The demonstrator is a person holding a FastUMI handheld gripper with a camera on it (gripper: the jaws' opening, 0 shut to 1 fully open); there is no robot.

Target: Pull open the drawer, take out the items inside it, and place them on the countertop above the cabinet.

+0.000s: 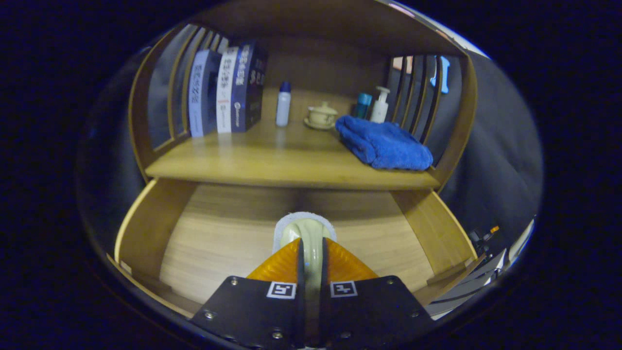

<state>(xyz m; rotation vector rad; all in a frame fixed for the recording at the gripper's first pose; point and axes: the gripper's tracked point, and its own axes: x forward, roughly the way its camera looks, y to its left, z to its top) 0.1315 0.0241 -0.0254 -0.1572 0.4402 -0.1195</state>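
The gripper (311, 243) sits over the open drawer (146, 228), its two fingers (282, 265) drawn close together and clamped on a thin pale item (307, 232) that stands on edge between them. The item's rounded top, with a whitish fuzzy rim, projects just ahead of the fingertips. What the item is cannot be told from this angle.

Below and around the fingers lies the drawer's bare wooden floor. Open floor extends to both sides of the gripper. The drawer's left wall and right wall (432, 228) rise as light wooden boards, well apart from the fingers, and the near front edge curves under the gripper body.

Beyond the drawer, the front edge of the table (272, 165) runs across above the drawer's back. The middle of this surface is free from its front edge back to the small things at the rear.

On the table's right side a folded blue towel (384, 143) lies close to the front edge and against the slatted right side panel (413, 97). On the left side, upright books (226, 90) stand beside the slatted left panel.

Further back, a white bottle with a blue cap (283, 104) stands near the books. A small lidded cup on a saucer (320, 115) stands just beside the towel's rear corner. Behind the towel are a teal container (362, 104) and a white pump bottle (380, 103), near the back wall.
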